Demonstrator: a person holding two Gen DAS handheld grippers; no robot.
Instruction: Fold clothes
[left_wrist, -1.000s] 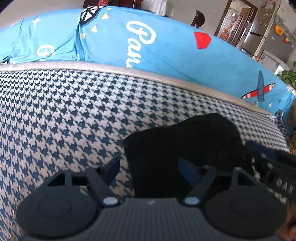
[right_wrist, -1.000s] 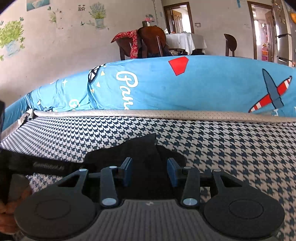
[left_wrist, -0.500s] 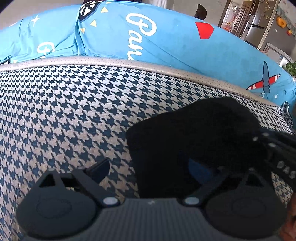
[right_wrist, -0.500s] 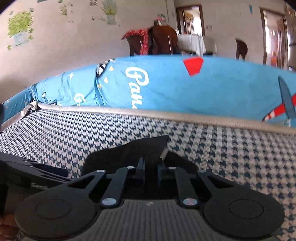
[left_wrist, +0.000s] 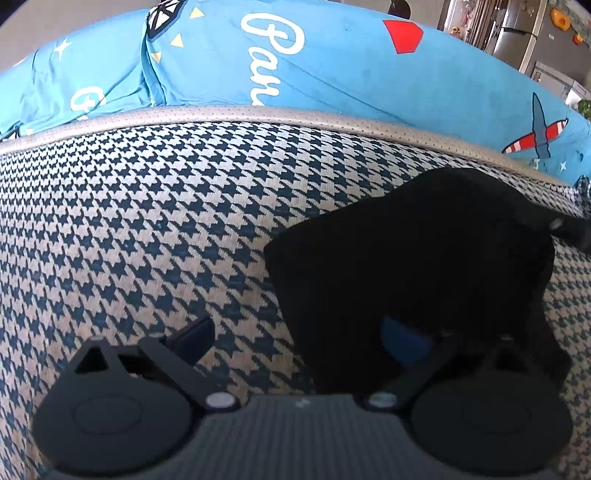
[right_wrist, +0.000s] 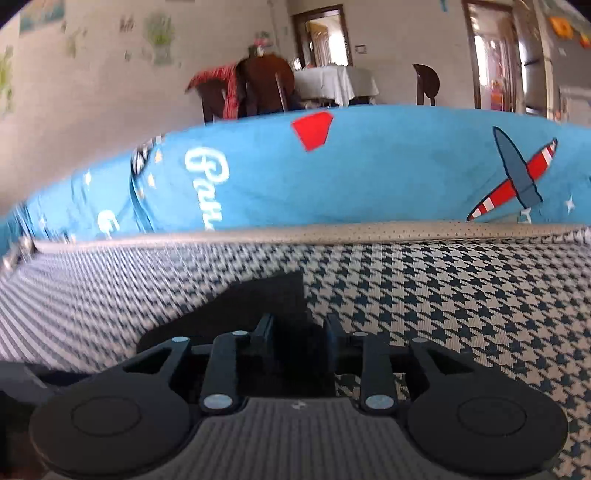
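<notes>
A black garment lies folded on the houndstooth cushion. My left gripper is open wide over the garment's near left corner; its left finger is over bare cushion, its right finger over the cloth. In the right wrist view the garment lies in front, and my right gripper has its jaws close together with black cloth between them. The view is blurred on the left.
A blue printed cushion runs along the back of the seat, behind a grey piped edge. A dining table with chairs and a doorway stand far behind. The right gripper's body shows at the left view's right edge.
My right gripper closed onto the black garment and shifted right. My left gripper moved lower and closer over the garment's left corner, staying open.
</notes>
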